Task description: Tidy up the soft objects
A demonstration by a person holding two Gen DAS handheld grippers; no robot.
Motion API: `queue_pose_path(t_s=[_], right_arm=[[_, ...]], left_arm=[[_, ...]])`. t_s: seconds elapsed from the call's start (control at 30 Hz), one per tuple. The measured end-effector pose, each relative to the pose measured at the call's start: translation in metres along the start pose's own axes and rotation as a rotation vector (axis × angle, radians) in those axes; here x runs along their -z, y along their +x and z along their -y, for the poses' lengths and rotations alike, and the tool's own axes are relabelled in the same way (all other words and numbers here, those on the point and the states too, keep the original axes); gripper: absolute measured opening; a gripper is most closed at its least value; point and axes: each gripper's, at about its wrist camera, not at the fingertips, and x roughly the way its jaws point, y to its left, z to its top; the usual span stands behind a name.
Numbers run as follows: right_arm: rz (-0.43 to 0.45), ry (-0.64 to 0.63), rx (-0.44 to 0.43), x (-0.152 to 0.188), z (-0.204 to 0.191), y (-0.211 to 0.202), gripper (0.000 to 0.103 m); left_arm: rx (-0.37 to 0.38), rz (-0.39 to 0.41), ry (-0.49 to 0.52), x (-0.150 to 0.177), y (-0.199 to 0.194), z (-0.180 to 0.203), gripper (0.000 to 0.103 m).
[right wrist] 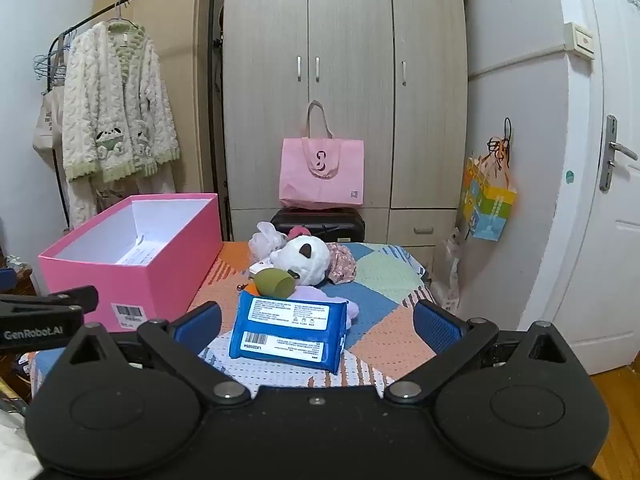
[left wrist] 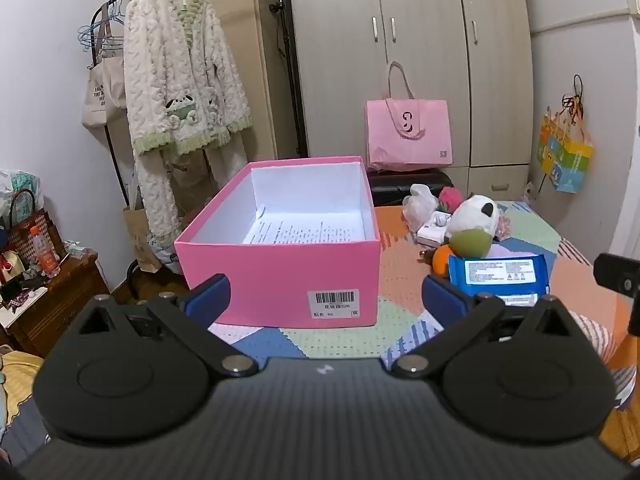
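The left claw (left wrist: 326, 300) stands wide apart, holding nothing, with its blue pads on either side of the near end of a pink box (left wrist: 280, 276) that sits on the bed (left wrist: 400, 280). The box is open at the top, white inside, with a printed sheet of paper (left wrist: 296, 234) lying on its floor and a barcode label on its near wall. The right claw (right wrist: 318, 322) is also spread wide and holds nothing; between its fingers, lower down on the patchwork cover, lies a blue pack of wipes (right wrist: 290, 330), flat with its label up. Just behind the pack is a green cup (right wrist: 274, 282) lying on its side, and behind that a white panda plush (right wrist: 306, 262) next to a flowered cloth (right wrist: 342, 266) and a white plastic bag (right wrist: 262, 240). The box stands to the left of this heap, close by. Farther back, a pink tote bag (right wrist: 322, 174) rests on a black suitcase (right wrist: 320, 222) against the wardrobe (right wrist: 348, 60), and a fluffy robe (right wrist: 116, 108) hangs on a rack at left
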Motion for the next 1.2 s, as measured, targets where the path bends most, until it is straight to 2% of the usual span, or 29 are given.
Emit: queue_pose_path(t_s=[0.23, 0.63, 0.93, 1.2], right_arm=[[0.005, -0.006, 0.004, 0.000, 0.000, -0.001, 0.103], [-0.005, 0.004, 0.020, 0.003, 0.003, -0.004, 0.103], [-0.018, 0.015, 0.015, 0.006, 0.003, -0.002, 0.103], [-0.036, 0.018, 0.004, 0.009, 0.003, -0.001, 0.103]], left_arm=[[-0.028, -0.006, 0.012, 0.004, 0.006, 0.006, 0.103], [-0.046, 0.001, 0.004, 0.005, 0.007, -0.009, 0.103], [-0.021, -0.015, 0.029, 0.007, 0.012, -0.013, 0.103], [0.010, -0.049, -0.005, 0.006, 0.011, -0.016, 0.103]])
